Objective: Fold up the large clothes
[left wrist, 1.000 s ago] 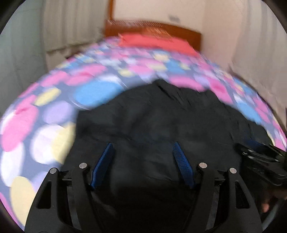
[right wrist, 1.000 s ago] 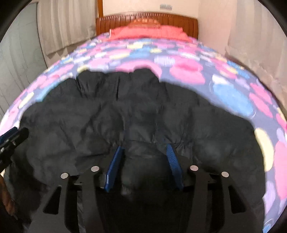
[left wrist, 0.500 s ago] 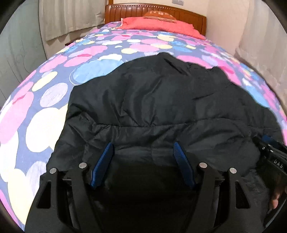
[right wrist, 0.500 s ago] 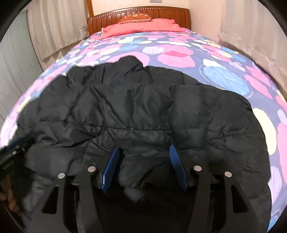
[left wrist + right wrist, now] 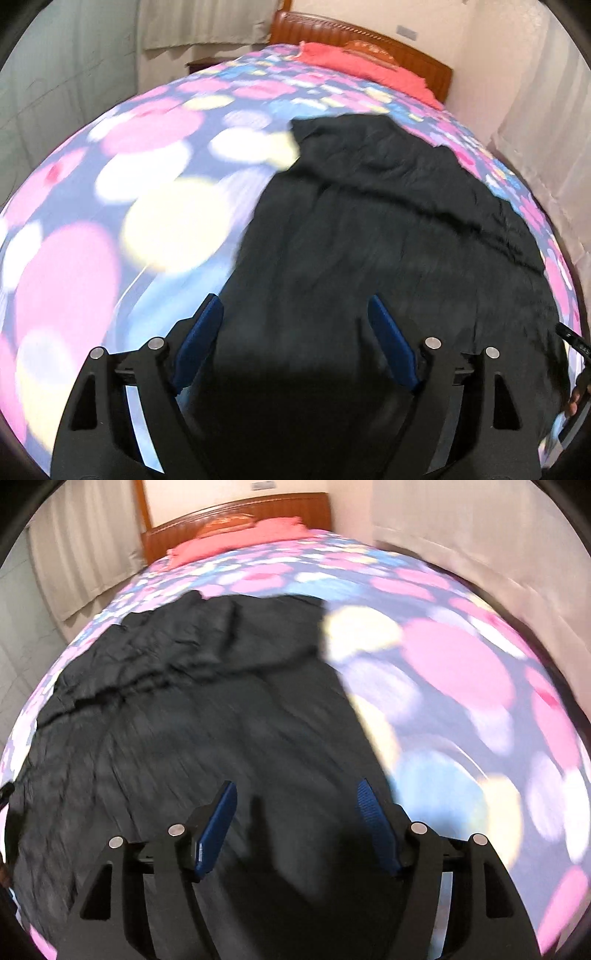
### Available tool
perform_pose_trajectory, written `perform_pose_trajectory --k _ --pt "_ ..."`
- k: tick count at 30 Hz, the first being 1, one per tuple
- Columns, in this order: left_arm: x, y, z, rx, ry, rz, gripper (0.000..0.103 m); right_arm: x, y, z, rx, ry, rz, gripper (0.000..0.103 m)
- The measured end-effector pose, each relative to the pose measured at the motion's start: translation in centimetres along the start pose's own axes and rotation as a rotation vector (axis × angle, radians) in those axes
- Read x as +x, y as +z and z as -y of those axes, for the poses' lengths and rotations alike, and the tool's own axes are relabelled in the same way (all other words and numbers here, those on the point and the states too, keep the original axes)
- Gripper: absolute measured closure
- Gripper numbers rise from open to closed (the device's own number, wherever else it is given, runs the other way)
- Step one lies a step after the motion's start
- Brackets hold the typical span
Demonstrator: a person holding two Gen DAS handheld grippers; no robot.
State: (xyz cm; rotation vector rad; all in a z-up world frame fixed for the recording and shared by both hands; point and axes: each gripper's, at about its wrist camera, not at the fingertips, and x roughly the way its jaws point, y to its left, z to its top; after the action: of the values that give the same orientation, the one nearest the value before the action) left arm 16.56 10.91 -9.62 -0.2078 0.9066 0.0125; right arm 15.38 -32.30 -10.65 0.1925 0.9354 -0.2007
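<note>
Jacket point(image 5: 388, 236), black and quilted, lies spread across the near half of the bed, its padded surface creased into ridges and its far edge bunched up toward the headboard end. In the left wrist view it covers the centre and right of the bedspread point(image 5: 110, 206); in the right wrist view the same jacket point(image 5: 192, 709) covers the centre and left, with its right edge running diagonally down past the gripper. The left gripper point(image 5: 295, 332) hangs above the garment's near left part with its jaws wide apart and nothing between the blue pads point(image 5: 199, 339); the left pad sits over the jacket's edge where it meets the bedspread. The right gripper point(image 5: 295, 819) hangs above the near right part of the jacket, its jaws likewise wide apart and holding nothing. Both views are blurred, so whether either gripper touches the fabric cannot be told. The bedspread is patterned with large pink, yellow, white and blue circles on a purple-blue ground. At the far end lies a red pillow point(image 5: 365, 64) against a wooden headboard point(image 5: 236, 515), and pale curtains point(image 5: 85, 546) hang along the walls on either side.
</note>
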Motion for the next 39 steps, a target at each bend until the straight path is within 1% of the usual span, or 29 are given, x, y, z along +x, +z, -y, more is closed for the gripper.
perform_pose_trajectory --k 2,3,5,7,9,11,13,18,23,24,25,26,28,29,31,32,33,35,37,38,39 --pt "-1.0 -1.6 -1.5 -0.033 0.005 -0.028 0.021 -1.1 -1.7 1.8 0.026 -0.023 -0.001 0.03" --pt "-1.3 -2.3 -1.9 -0.055 -0.002 -0.038 0.021 -1.5 -2.6 2.6 0.038 -0.03 -0.004 0.03" --pt "-1.8 -3.8 -3.0 -0.112 -0.046 -0.063 0.02 -1.9 -3.9 4.0 0.065 -0.032 -0.016 0.03" --pt "-2.2 -5.5 -4.0 -0.168 -0.104 -0.09 0.02 -2.2 -5.4 5.1 0.108 -0.004 -0.033 0.03" --pt "-2.4 -6.4 -4.4 -0.201 -0.143 -0.091 0.02 -2.0 -6.5 5.6 0.138 0.037 -0.059 0.03" --pt "-2.9 -7.0 -4.3 -0.195 -0.162 -0.082 0.02 -1.9 -7.7 6.1 0.172 0.081 -0.081 0.03" --pt "-2.9 -7.3 -4.2 -0.192 -0.168 -0.083 0.02 -2.0 -8.4 6.1 0.192 0.104 -0.087 0.03" --pt "-3.3 -8.2 -4.2 -0.191 -0.176 -0.08 0.02 -2.5 -9.1 6.0 0.194 0.121 -0.084 0.03" --pt "-3.4 -8.8 -4.3 -0.184 -0.17 -0.067 0.02 -2.5 -9.6 7.0 0.242 0.144 -0.088 0.029" --pt "-3.5 -9.0 -4.3 -0.174 -0.169 -0.064 0.021 -2.6 -9.6 7.0 0.243 0.148 -0.089 0.029" --pt "-3.6 -9.1 -4.2 -0.17 -0.167 -0.061 0.026 -2.6 -9.7 7.0 0.247 0.151 -0.089 0.03" --pt "-3.7 -9.3 -4.0 -0.166 -0.163 -0.058 0.029 -2.7 -9.8 7.0 0.253 0.161 -0.091 0.04" --pt "-3.9 -9.4 -4.1 -0.168 -0.157 -0.055 0.042 -2.6 -10.0 6.7 0.264 0.21 -0.101 0.058" --pt "-3.9 -9.3 -4.1 -0.171 -0.156 -0.054 0.046 -2.6 -10.0 6.5 0.263 0.221 -0.108 0.064" --pt "-4.3 -9.4 -4.4 -0.192 -0.173 -0.045 0.061 -2.8 -9.9 6.1 0.252 0.228 -0.108 0.071" --pt "-4.4 -9.4 -4.5 -0.198 -0.179 -0.042 0.064 -2.8 -9.9 6.0 0.253 0.233 -0.106 0.076" --pt "-4.5 -9.5 -4.5 -0.201 -0.182 -0.038 0.068 -2.9 -9.9 6.0 0.258 0.243 -0.103 0.078" --pt "-4.7 -9.6 -4.4 -0.196 -0.176 -0.03 0.07 -3.2 -9.9 6.0 0.268 0.262 -0.095 0.086" --pt "-4.8 -9.6 -4.2 -0.184 -0.165 -0.026 0.073 -3.6 -10.0 5.9 0.268 0.269 -0.086 0.088" --pt "-4.9 -9.6 -4.1 -0.181 -0.167 -0.024 0.076 -3.7 -10.0 5.9 0.268 0.273 -0.084 0.089" --pt "-5.0 -9.6 -4.1 -0.181 -0.177 -0.02 0.082 -3.8 -10.0 5.9 0.269 0.277 -0.081 0.089"
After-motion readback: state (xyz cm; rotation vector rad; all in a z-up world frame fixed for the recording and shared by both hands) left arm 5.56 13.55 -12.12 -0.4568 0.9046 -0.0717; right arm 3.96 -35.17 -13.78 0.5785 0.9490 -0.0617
